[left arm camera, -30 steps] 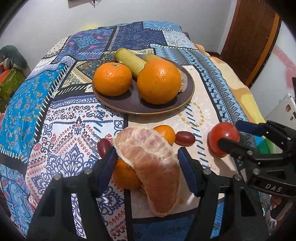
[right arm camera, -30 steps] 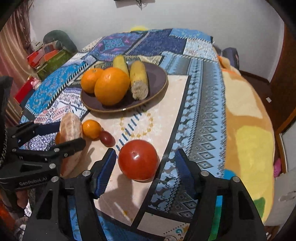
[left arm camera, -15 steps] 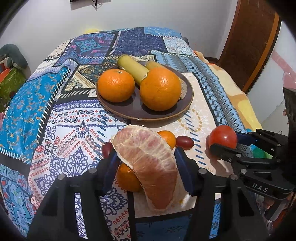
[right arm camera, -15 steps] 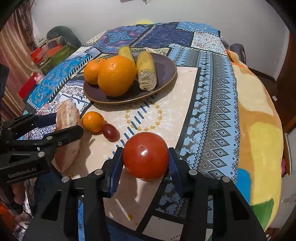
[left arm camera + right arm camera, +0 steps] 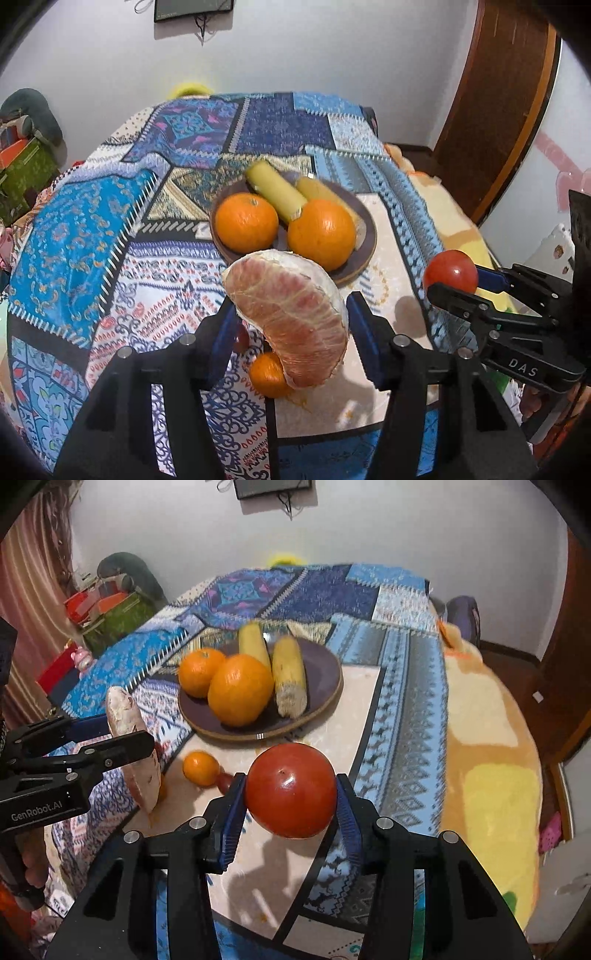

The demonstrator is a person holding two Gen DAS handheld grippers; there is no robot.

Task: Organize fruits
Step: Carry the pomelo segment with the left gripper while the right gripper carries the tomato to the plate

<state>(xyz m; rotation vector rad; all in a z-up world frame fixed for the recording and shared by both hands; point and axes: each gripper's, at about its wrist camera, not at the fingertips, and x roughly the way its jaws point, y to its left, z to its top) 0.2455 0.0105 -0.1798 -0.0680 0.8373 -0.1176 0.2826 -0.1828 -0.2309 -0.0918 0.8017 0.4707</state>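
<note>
My left gripper [image 5: 291,325] is shut on a peeled pink pomelo segment [image 5: 295,314] and holds it above the cloth; it also shows in the right wrist view [image 5: 133,753]. My right gripper [image 5: 291,794] is shut on a red tomato [image 5: 291,790], lifted off the table; the tomato also shows in the left wrist view [image 5: 450,275]. A brown plate [image 5: 325,668] beyond holds two oranges [image 5: 240,688] and two pieces of corn [image 5: 290,675].
A small tangerine [image 5: 201,768] and a dark red date [image 5: 223,781] lie on the patterned cloth [image 5: 406,701] before the plate. Another small tangerine [image 5: 267,374] lies under the pomelo. A wooden door [image 5: 495,103] stands at the right.
Both grippers closed on their fruit and lifted: the left raised the pomelo segment off the cloth, the right raised the tomato. Both have moved up and towards the plate.
</note>
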